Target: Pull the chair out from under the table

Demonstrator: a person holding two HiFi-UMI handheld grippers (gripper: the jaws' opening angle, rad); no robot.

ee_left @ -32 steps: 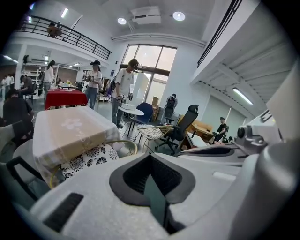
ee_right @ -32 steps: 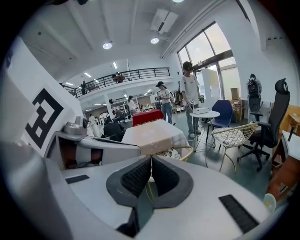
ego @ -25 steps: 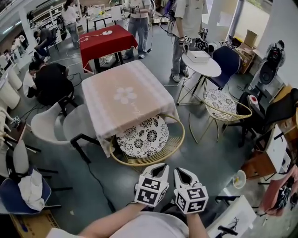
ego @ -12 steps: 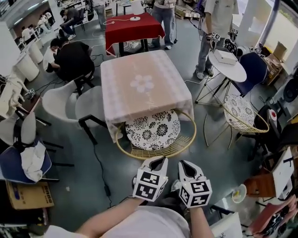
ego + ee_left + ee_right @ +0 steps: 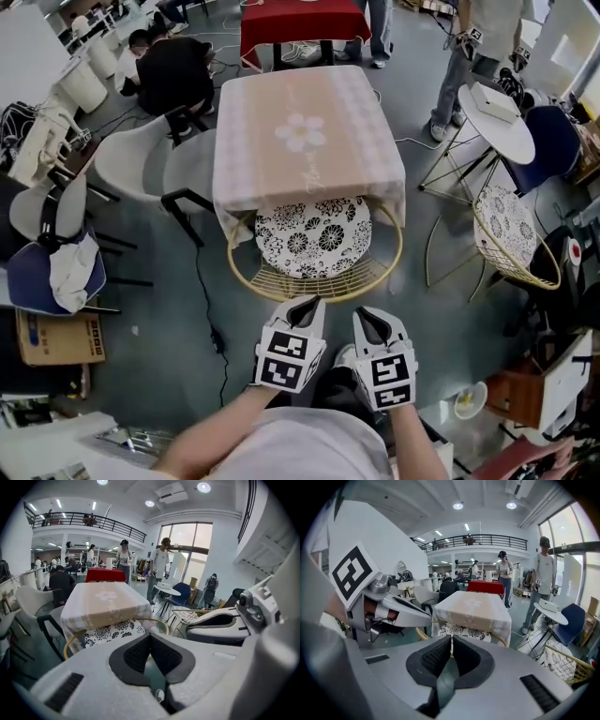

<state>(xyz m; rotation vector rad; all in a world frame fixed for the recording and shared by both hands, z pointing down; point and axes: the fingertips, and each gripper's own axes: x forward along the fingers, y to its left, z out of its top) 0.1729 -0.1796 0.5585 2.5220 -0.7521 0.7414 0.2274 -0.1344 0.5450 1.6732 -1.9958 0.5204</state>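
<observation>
- Busy open workshop, grey floor, people standing about in the back; a red-clothed table (image 5: 300, 23) sits behind the main one.
- The table (image 5: 305, 141) with the pale pink cloth is now square-on and centred in the head view. A second ago it sat skewed and further up-left, so the person has lined up with it.
- The chair (image 5: 314, 239) (round wire frame, black-and-white floral cushion) is tucked under the near edge of the table. The back half of the seat is beneath the cloth and the front rim pokes out toward the person. It has not budged compared with the earlier frames.
- The left gripper (image 5: 306, 304) and right gripper (image 5: 364, 315) have dipped and come forward, side by side.
- Both pairs of jaws are pressed together with nothing between them, as the left gripper view (image 5: 150, 641) and right gripper view (image 5: 451, 649) show.
- Meaning: this is the approach only and no pull has started. My guess is the jaws must spread before any grab.
- The chair's front rim lies just ahead of both sets of tips, the left gripper nearer it in the head view. From the gripper views the rim looks clear of the jaws, so I judge there is no contact.
</observation>
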